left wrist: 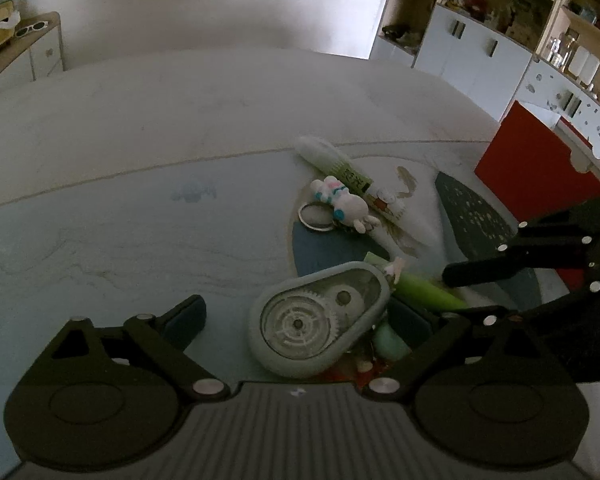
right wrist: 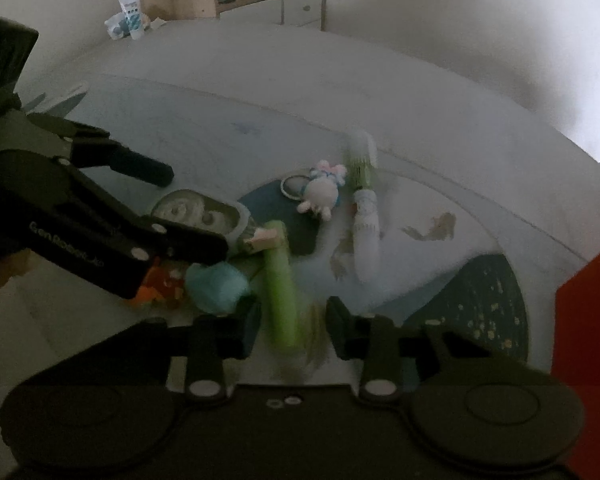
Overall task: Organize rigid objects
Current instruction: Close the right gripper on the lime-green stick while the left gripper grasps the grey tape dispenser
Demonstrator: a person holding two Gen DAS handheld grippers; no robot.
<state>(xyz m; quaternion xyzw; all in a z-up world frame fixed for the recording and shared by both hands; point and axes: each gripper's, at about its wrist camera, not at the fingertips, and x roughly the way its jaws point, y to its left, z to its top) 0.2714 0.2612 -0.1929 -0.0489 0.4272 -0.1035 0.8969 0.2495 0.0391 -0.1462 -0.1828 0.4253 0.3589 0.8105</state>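
Observation:
A grey-green correction tape dispenser [left wrist: 320,322] with clear gear window lies between my left gripper's [left wrist: 300,318] open fingers; it also shows in the right wrist view [right wrist: 198,210]. My right gripper [right wrist: 292,330] is open around the near end of a lime green tube [right wrist: 280,284], blurred; it also shows in the left wrist view [left wrist: 428,290]. A white bunny keychain [left wrist: 346,204] with metal ring and a green-white tube [left wrist: 352,178] lie farther back. A small teal round object [right wrist: 216,286] and orange bits [right wrist: 160,284] lie beside the green tube.
The objects lie on a patterned mat [left wrist: 476,204] on a pale table [left wrist: 140,220]. A red box [left wrist: 540,164] stands at the right. White shelving [left wrist: 480,40] is behind it. A sideboard [right wrist: 276,0] with clutter stands beyond the table.

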